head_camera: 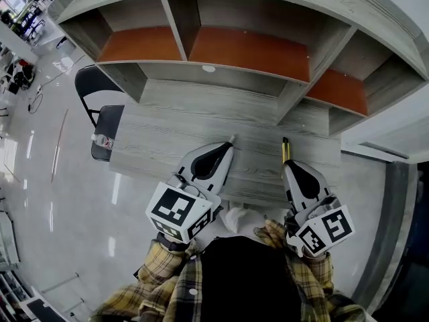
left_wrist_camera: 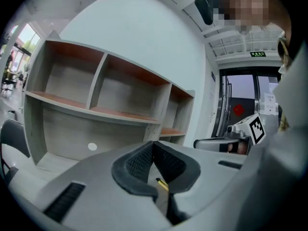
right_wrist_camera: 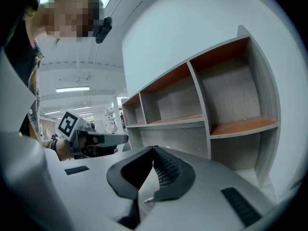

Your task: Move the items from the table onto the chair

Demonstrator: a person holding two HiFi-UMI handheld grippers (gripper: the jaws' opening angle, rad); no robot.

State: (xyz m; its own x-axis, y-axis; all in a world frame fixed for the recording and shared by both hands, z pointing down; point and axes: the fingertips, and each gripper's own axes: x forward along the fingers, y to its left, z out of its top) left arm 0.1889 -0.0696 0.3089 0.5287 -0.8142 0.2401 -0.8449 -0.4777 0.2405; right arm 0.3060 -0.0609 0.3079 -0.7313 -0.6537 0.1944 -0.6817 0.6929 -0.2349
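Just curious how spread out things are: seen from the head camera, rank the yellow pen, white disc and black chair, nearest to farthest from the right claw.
1. Yellow pen, at the right claw's tip.
2. White disc, back of the table, toward the left.
3. Black chair, beyond the table's left end.

Open-plan workroom, part office, part laboratory. Ahead of the left gripper [head_camera: 231,140] and right gripper [head_camera: 285,141] stood a grey wood-grain desk [head_camera: 167,143] bearing a shelf unit [head_camera: 248,49] with orange-brown boards. Left of the left gripper, a black chair [head_camera: 107,123] stood on a glossy white floor [head_camera: 53,200], with cluttered work stations [head_camera: 23,19] far beyond. Up and right of that gripper, a green exit sign [left_wrist_camera: 257,55] hung over a glazed door [left_wrist_camera: 240,105]. Strip lights [right_wrist_camera: 72,89] lined the ceiling.
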